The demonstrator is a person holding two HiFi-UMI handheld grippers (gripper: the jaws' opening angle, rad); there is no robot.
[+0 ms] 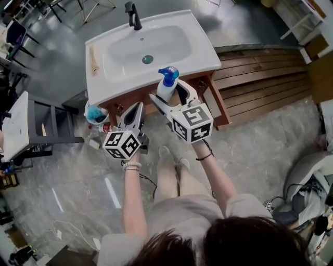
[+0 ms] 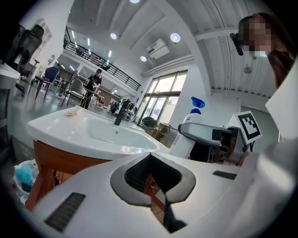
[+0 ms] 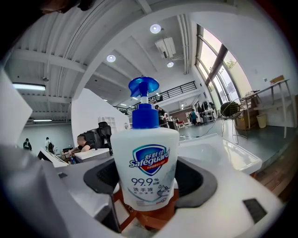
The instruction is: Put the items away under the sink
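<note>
Left of centre, the left gripper [image 1: 133,115] has its fingers together, with nothing between them. At centre, the right gripper [image 3: 144,179] has its fingers clamped on a white soap bottle [image 3: 145,160] with a blue pump, held upright at the sink's [image 1: 200,49] front edge. A black tap [image 1: 133,15] stands at upper centre.

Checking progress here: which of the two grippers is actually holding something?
The right gripper: its fingers clamp the white soap bottle with the blue pump. The left gripper is shut on nothing.
</note>
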